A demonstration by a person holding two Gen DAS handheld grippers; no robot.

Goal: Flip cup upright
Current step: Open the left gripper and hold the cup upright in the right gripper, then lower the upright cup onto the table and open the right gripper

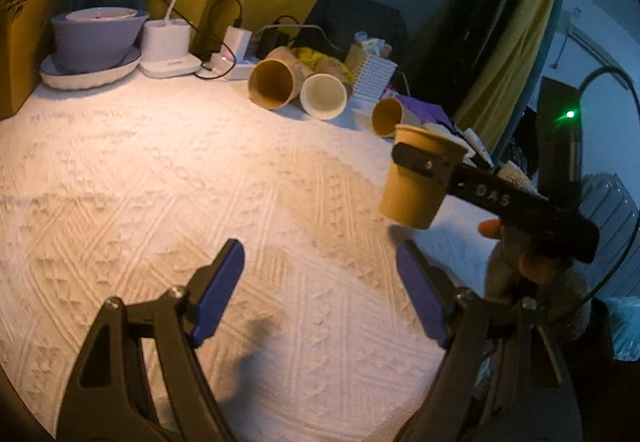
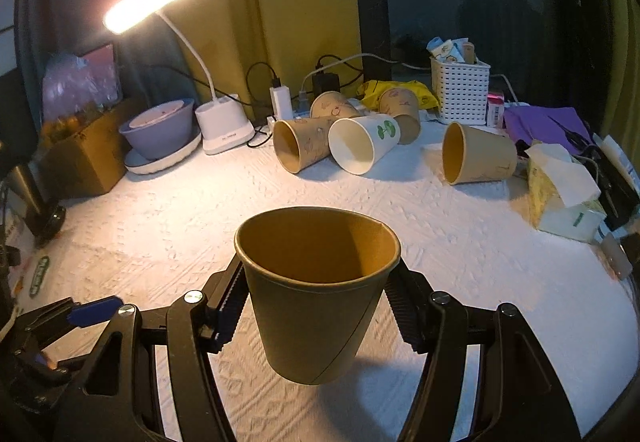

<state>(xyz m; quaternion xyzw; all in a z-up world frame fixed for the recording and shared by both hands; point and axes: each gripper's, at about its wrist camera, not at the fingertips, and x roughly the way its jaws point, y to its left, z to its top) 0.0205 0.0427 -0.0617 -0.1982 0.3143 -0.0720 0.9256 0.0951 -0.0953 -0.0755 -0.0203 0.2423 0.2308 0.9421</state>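
My right gripper (image 2: 316,306) is shut on a brown paper cup (image 2: 316,298), held upright with its mouth up, a little above the white textured cloth (image 2: 460,262). The same cup (image 1: 420,178) shows in the left wrist view at the right, clamped by the right gripper's black fingers (image 1: 424,164). My left gripper (image 1: 320,294) is open and empty over the cloth, left of and below the cup.
Several paper cups lie on their sides at the back: brown (image 2: 298,146), white (image 2: 362,144), brown (image 2: 476,154). A lit desk lamp (image 2: 224,126), a purple bowl (image 2: 158,132), a white basket (image 2: 460,90), chargers and a tissue box (image 2: 560,194) line the back and right.
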